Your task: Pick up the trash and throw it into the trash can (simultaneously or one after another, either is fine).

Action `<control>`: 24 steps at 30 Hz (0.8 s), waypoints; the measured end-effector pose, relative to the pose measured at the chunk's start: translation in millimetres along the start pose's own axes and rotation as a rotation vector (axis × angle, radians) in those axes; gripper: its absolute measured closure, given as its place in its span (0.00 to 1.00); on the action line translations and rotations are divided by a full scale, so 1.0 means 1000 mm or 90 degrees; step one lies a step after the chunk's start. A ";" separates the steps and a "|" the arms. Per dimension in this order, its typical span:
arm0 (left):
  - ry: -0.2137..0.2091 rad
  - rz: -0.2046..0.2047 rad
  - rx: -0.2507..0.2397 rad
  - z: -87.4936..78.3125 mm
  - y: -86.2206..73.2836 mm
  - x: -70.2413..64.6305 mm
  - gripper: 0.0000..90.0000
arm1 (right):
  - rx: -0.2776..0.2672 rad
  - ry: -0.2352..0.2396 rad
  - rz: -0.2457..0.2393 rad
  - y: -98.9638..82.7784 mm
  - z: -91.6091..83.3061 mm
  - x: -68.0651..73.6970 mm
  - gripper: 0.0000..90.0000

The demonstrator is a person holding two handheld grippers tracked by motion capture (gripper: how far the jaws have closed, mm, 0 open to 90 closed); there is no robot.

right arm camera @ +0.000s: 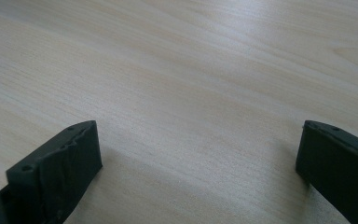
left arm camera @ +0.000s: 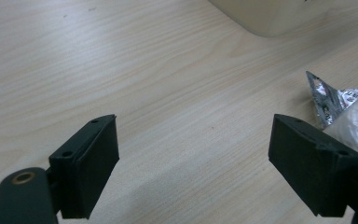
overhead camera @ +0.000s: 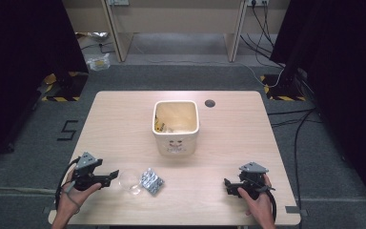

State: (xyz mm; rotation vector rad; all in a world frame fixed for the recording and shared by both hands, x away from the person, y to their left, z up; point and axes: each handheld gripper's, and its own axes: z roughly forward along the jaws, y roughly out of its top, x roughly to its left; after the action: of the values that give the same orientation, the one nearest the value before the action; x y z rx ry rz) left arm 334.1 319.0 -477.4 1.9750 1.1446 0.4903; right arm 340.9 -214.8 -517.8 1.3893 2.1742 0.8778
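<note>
Here the left gripper (overhead camera: 112,175), jaws spread wide, is resting beside the clear cup (overhead camera: 130,181) and foil packet (overhead camera: 152,181); the right gripper (overhead camera: 228,185) is gaping too.

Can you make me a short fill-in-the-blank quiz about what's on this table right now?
1. The cream bin stands on the wooden table with its top ____.
2. The silver blister pack lies beside a clear plastic ____.
3. The claw nearest the blister pack is the ____ claw.
4. Both the left claw and the right claw have their jaws ____.

Missing words: open; cup; left; open
</note>
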 end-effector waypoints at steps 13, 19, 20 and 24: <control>-0.030 0.010 -0.032 -0.018 0.016 -0.012 0.18 | 0.001 0.000 0.001 0.000 0.000 0.000 0.00; -0.039 0.019 -0.043 -0.021 0.023 -0.019 0.18 | 0.002 -0.001 0.000 0.000 0.000 0.000 0.00; -0.040 0.019 -0.047 -0.023 0.025 -0.020 0.18 | 0.002 -0.001 0.000 0.000 0.000 0.000 0.00; -0.047 0.023 -0.044 -0.024 0.027 -0.024 0.18 | 0.002 -0.001 0.000 0.000 0.000 0.000 0.00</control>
State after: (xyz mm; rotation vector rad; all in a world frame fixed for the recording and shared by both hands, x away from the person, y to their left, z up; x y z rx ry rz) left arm 321.1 301.1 -440.0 1.9411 1.0342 0.4648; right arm 340.7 -214.5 -517.7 1.3911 2.1748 0.8736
